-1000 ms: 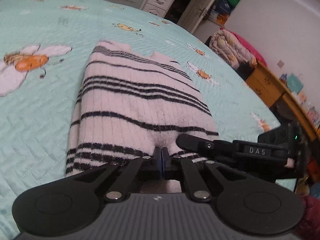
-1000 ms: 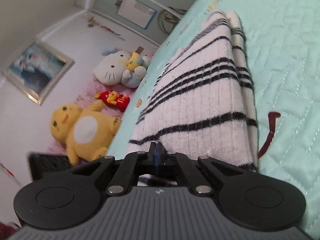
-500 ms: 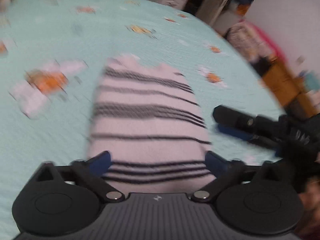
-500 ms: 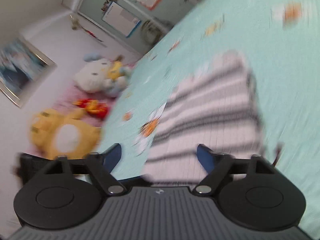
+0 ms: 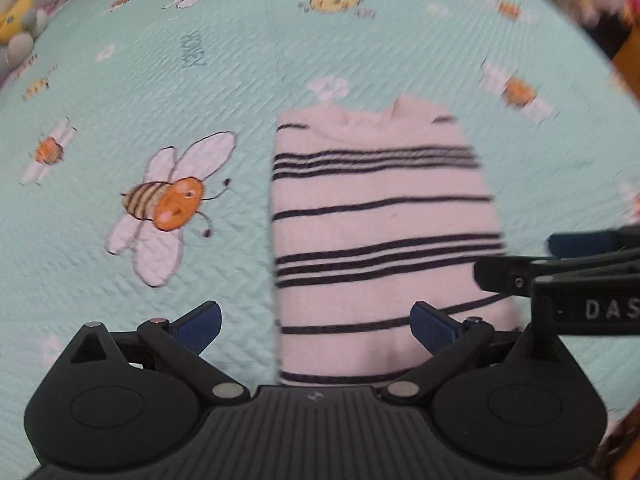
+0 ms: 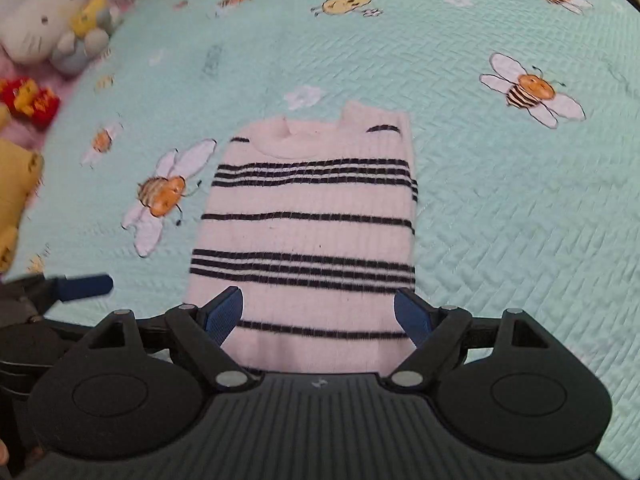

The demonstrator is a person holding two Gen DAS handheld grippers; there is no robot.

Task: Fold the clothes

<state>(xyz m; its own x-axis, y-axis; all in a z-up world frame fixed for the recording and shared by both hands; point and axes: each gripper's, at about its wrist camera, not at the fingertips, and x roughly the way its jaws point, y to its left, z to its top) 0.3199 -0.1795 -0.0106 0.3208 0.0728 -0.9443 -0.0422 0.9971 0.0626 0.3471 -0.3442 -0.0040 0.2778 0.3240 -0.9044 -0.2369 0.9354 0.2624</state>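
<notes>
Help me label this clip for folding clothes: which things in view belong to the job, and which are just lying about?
Part of the job:
- striped sweater, folded on the bedspread
- left gripper, open
- right gripper, open

Just lying about:
- white cat plush
- yellow plush
- red toy

Black ribbed left tongs (image 5: 316, 326), blue pads (image 5: 200, 322), silver rivets; right tongs (image 6: 318, 314) match, "DAS" lettering alongside.
</notes>
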